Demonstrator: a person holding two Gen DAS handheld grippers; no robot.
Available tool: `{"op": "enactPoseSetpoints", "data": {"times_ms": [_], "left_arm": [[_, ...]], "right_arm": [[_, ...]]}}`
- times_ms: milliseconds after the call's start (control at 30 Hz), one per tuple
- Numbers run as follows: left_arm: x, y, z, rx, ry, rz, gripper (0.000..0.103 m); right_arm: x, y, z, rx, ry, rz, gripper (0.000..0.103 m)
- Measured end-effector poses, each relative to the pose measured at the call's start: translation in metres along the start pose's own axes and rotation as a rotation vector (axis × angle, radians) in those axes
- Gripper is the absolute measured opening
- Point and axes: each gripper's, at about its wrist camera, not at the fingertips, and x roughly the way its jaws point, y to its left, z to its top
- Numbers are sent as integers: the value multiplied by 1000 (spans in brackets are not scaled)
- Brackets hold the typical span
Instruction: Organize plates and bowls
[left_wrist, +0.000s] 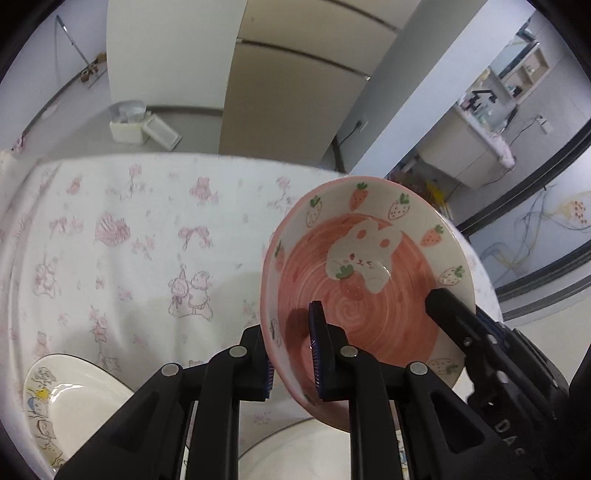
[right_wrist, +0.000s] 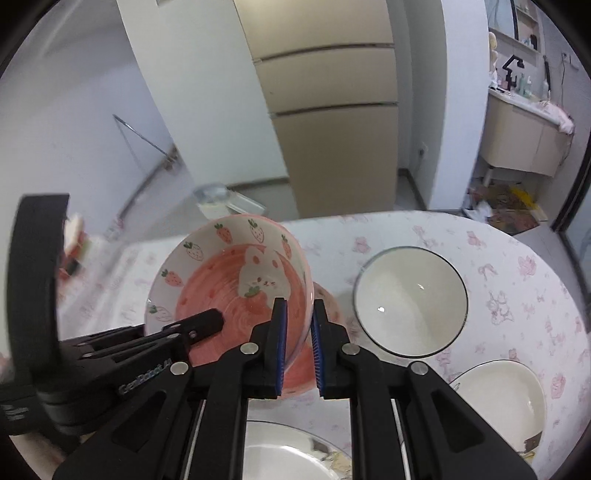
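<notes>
While both tools clamp opposite rim edges of 1 pink strawberry-and-rabbit bowl (left_wrist: 365, 280), the left tool (left_wrist: 291, 354) and right tool (right_wrist: 297, 343) hold it tilted above the worktop (left_wrist: 129, 240); "GenRobot AI" is partly readable on the left tool's body, and 1 white bowl (right_wrist: 410, 301) and 3 white plates lie below

- The left gripper (left_wrist: 293, 354) is matte black plastic with angular linkage arms and round silver pivot pins.
- Its fingers (left_wrist: 317, 354) carry ribbed blue pads.
- The right gripper (right_wrist: 297, 347) is built alike; the left one's body bears white lettering, partly blurred.
</notes>
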Motion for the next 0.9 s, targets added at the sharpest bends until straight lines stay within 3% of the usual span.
{"op": "enactPoseSetpoints", "data": {"times_ms": [300, 533, 900], "left_arm": [[16, -2, 3, 37, -7, 97, 16], [25, 3, 5, 39, 25, 50, 16], [38, -1, 2, 74, 26, 87, 16]], "right_arm": [[24, 6, -9, -8, 70, -13, 13], [29, 2, -8, 2, 83, -24, 13], [35, -3, -7, 6, 115, -45, 13]]}}
